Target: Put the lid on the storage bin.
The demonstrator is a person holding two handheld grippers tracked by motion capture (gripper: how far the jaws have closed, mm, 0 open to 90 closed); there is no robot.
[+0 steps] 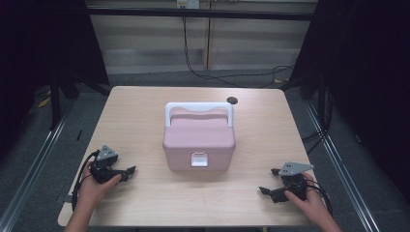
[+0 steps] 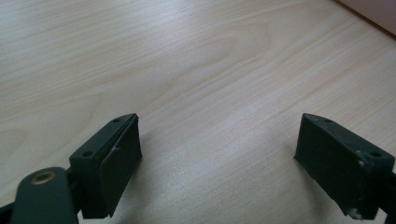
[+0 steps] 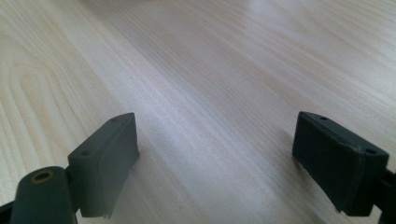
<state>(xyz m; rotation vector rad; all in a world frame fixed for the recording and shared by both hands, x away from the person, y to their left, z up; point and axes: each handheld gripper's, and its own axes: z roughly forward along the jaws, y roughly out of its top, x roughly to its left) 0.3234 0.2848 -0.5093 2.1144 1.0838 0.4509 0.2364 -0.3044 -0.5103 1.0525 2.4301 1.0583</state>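
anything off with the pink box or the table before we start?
Nothing stands out. The pink box sits square mid-table, lid shut, white latch down, white handle folded back. Left gripper and right gripper rest open on the table, both apart from it.

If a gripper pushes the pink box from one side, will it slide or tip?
The pink box looks broad and squat with a flat base, so it would probably slide on the smooth wooden table rather than tip. It seems rigid plastic. Its white handle lies folded back, so lifting there may swing it.
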